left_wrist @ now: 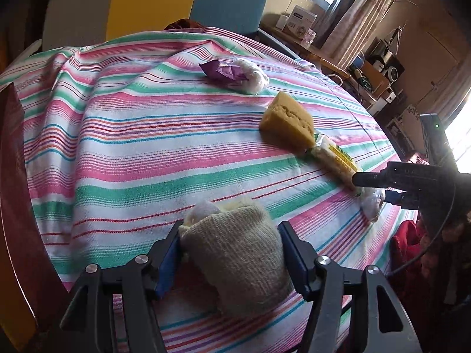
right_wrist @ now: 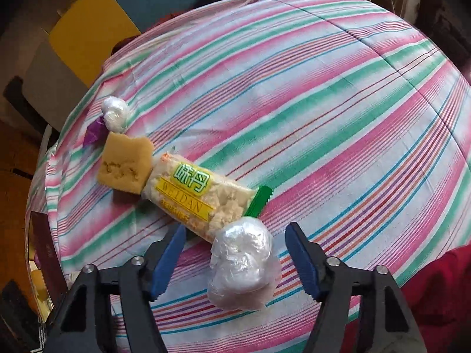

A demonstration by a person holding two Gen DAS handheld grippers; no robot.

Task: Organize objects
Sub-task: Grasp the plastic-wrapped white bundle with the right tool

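A beige knitted bundle [left_wrist: 235, 259] lies on the striped tablecloth [left_wrist: 132, 147], and my left gripper [left_wrist: 230, 225] is shut on it, its blue pads [left_wrist: 169, 264] pressing both sides. My right gripper [right_wrist: 235, 226] stands open around a crumpled clear plastic ball [right_wrist: 241, 261], with a gap on each side. From the left wrist view, one of its fingers [left_wrist: 368, 178] reaches over that plastic ball [left_wrist: 372, 204]. Beyond lie a snack pack [right_wrist: 197, 194], a yellow sponge [right_wrist: 125, 167], a purple wrapper [right_wrist: 92, 133] and a second white plastic ball [right_wrist: 116, 113].
A blue chair [left_wrist: 229, 0] and a yellow panel [left_wrist: 147, 0] stand behind the table. Cluttered shelves [left_wrist: 379, 70] fill the right side of the room. Red fabric [left_wrist: 406, 241] hangs at the table's right edge, and a dark red box [left_wrist: 11, 147] sits at the left.
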